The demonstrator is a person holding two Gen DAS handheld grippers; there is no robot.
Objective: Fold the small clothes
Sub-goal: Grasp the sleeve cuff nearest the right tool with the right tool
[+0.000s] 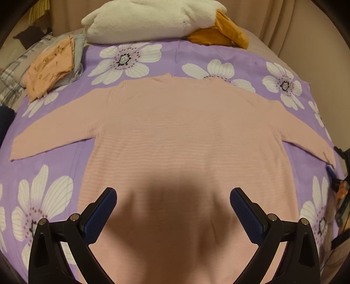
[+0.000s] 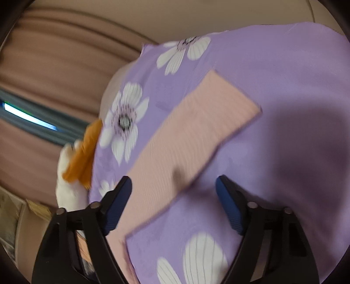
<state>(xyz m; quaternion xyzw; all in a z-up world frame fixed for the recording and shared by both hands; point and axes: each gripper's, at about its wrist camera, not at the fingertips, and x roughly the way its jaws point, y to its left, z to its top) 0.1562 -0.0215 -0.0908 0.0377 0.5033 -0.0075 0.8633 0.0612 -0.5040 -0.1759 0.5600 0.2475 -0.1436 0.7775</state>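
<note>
Beige curtains [image 1: 284,24] behind flowered bedspread [image 1: 175,56]

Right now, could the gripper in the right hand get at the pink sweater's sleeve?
Probably yes. The right gripper is open, and the sleeve lies flat on the purple flowered sheet straight ahead of its fingers, with nothing on top of it or in between.

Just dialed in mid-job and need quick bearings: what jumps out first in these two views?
A pink sweater lies spread flat, sleeves out, in the middle of a purple flowered bedspread. Behind it sits a white and orange plush toy, with folded clothes at the far left. The right gripper hovers open over one sleeve.
</note>
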